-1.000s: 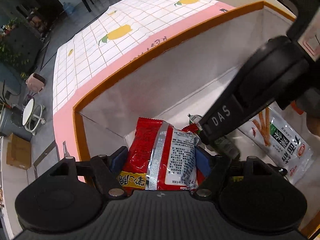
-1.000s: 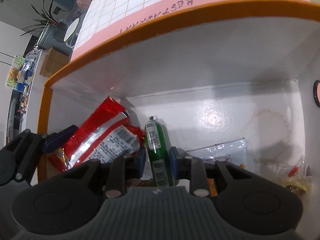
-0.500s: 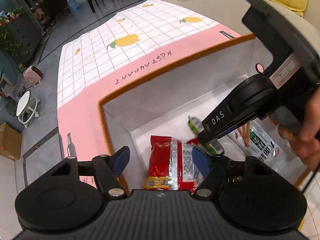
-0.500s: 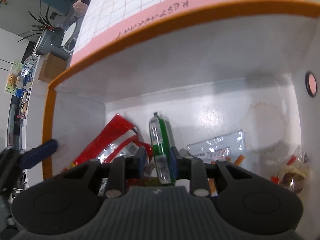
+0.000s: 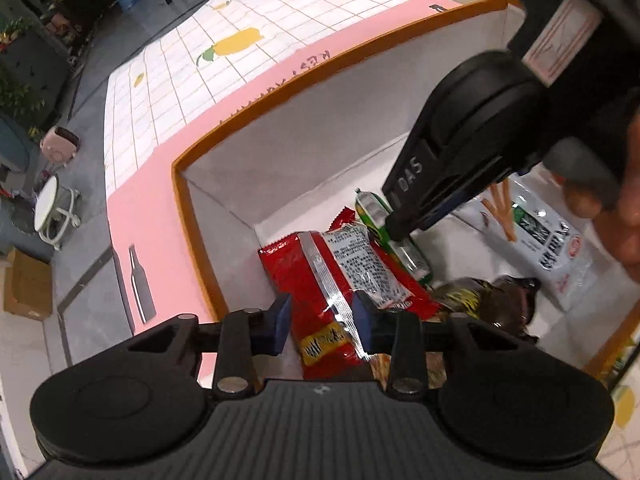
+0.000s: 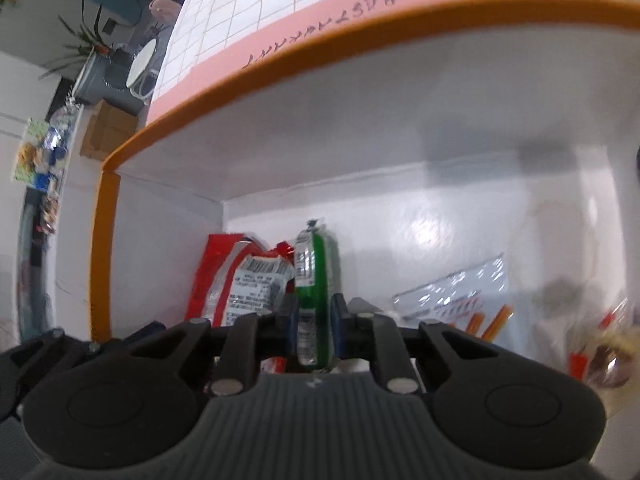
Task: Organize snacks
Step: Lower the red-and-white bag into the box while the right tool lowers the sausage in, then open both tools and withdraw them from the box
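A red snack packet (image 5: 320, 272) lies at the left end of the white box with the orange rim (image 5: 320, 76). My left gripper (image 5: 322, 320) points down onto it. Its jaws are closing, with the pads pressing into the packet's middle while the packet spreads wider than the gap. In the right wrist view the same red packet (image 6: 256, 280) rests by the box's left wall. My right gripper (image 6: 315, 320) is closing tighter on a green sausage stick (image 6: 314, 264) held upright over the box floor. The left wrist view shows the right gripper (image 5: 400, 236) on that green stick (image 5: 370, 210).
A clear bag of pretzel sticks (image 5: 540, 240) and a dark wrapped snack (image 5: 488, 296) lie on the box floor to the right. A hand (image 5: 624, 208) holds the right gripper. The box stands on a pink-edged lemon-print tablecloth (image 5: 180, 80).
The left jaws have drawn in from wide to narrow over the red packet, after the gripper pulled back from it. The right gripper keeps the green stick and has lifted slightly.
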